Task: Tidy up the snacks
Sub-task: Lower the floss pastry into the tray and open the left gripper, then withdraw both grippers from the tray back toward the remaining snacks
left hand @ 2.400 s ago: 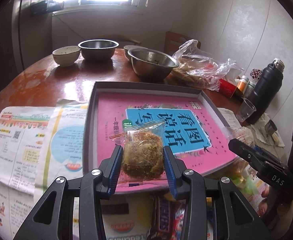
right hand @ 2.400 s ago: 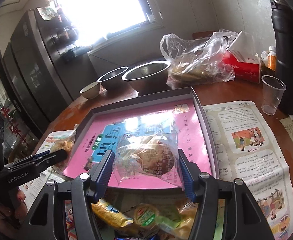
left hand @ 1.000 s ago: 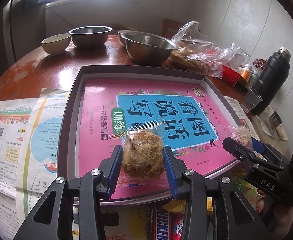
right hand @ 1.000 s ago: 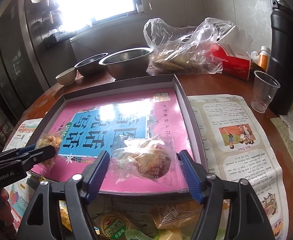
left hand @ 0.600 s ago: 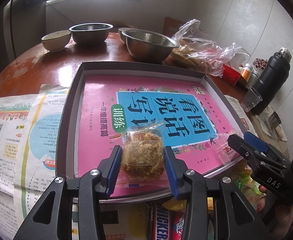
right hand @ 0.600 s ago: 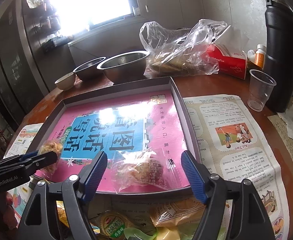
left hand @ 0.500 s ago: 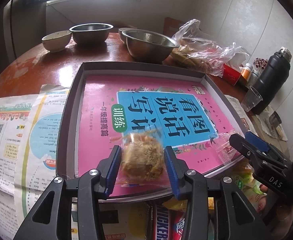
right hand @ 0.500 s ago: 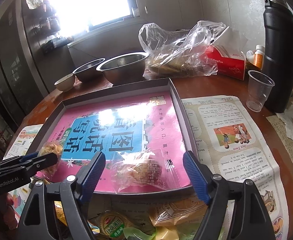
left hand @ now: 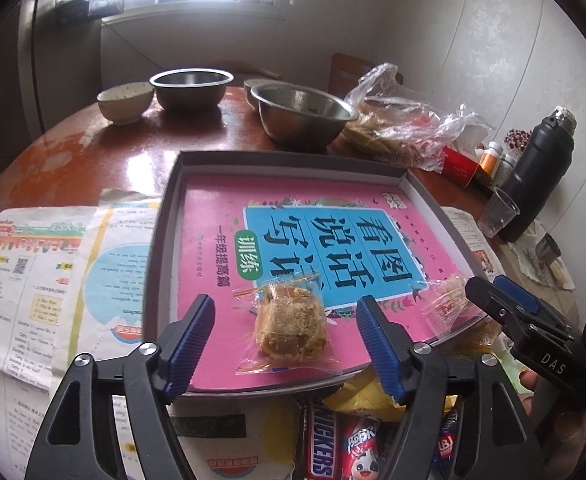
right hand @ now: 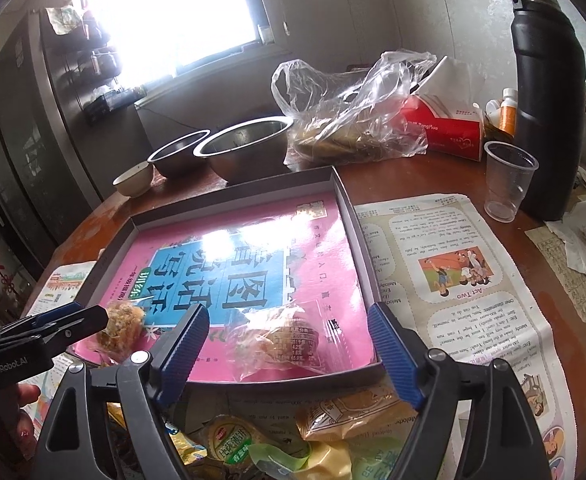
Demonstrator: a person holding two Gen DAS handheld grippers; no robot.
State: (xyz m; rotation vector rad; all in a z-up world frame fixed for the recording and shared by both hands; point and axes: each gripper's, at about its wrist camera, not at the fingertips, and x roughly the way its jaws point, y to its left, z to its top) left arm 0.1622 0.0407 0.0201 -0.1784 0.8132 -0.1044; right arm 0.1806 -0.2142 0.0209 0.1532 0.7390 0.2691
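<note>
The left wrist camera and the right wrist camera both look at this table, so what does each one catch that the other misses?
Only the left wrist view shows the Snickers bar in the pile below the tray. Only the right wrist view shows the cartoon newspaper page beside the tray and the green-labelled packet. Both show the grey tray with its pink book, the two wrapped pastries lying in it, one between the left gripper and one between the right gripper, both opening with nothing pinched, plus the steel bowls and black flask.
</note>
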